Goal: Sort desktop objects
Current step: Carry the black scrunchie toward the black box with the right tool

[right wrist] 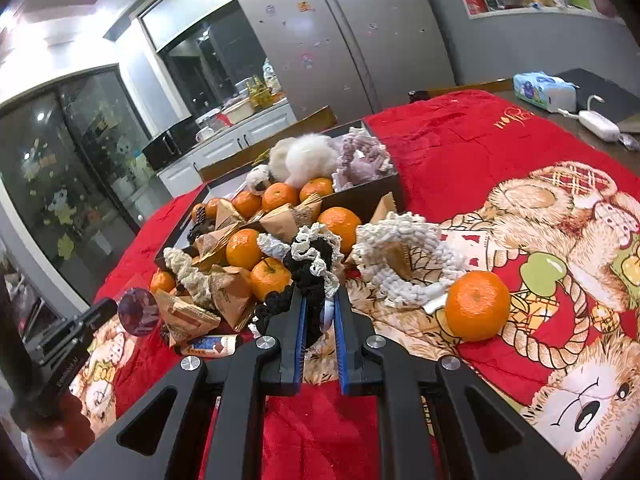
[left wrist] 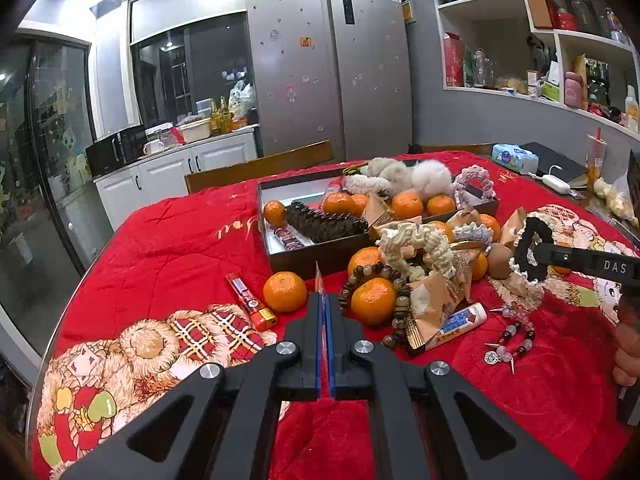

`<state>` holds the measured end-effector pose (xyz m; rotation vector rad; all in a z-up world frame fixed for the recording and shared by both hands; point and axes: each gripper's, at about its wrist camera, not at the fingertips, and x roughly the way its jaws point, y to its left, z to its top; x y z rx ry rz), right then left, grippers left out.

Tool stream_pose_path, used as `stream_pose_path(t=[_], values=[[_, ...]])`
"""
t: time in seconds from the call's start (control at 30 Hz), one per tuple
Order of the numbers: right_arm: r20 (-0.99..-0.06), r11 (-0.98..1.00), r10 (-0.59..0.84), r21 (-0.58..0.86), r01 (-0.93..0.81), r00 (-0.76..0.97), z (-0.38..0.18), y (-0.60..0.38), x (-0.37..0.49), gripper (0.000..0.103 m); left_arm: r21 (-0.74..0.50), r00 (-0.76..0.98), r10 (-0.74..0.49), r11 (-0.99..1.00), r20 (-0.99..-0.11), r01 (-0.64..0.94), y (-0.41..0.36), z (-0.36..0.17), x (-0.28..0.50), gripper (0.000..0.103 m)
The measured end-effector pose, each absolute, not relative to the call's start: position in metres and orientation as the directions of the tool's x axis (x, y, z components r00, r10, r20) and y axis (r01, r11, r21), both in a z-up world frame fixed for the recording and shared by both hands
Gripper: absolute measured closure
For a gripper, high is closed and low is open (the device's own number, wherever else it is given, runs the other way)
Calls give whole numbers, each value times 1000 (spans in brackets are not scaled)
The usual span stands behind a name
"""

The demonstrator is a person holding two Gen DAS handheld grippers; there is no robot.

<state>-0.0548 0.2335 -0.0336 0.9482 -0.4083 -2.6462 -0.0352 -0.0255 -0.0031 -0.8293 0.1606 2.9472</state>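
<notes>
My right gripper (right wrist: 320, 300) is shut on a black scrunchie with cream lace trim (right wrist: 312, 268) and holds it above the red cloth; it shows in the left wrist view (left wrist: 530, 254) too, held up at the right. My left gripper (left wrist: 323, 300) is shut and empty, low over the cloth near the front. A dark tray (left wrist: 304, 256) holds tangerines, a dark brown comb-like piece (left wrist: 324, 222) and fluffy scrunchies (left wrist: 416, 176). Loose tangerines (left wrist: 285, 291), a wooden bead bracelet (left wrist: 374, 274), paper snack packets (left wrist: 436, 296) and a cream scrunchie (right wrist: 404, 260) lie in front of it.
A red lighter (left wrist: 252, 302), a small tube (left wrist: 456, 326) and a crystal bead bracelet (left wrist: 514, 334) lie on the red bear-print cloth (left wrist: 168, 248). A tissue pack (right wrist: 544, 90) and a white charger (right wrist: 598, 124) sit at the far right. A lone tangerine (right wrist: 476, 306) lies right of my right gripper.
</notes>
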Motion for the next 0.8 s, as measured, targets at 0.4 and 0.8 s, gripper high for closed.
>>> stream_pose_path(t=[0.4,0.8], values=[[-573,-921,-371,328,210,-731,-32,226,-49,90,46,-834,49,-995,-549,-89,-31,-7,-40,101],[-460,-919,-382,282,276,-801,-14,222,-24,90,26,-828,56,-996,-558,-84,-35,-10,-44,101]])
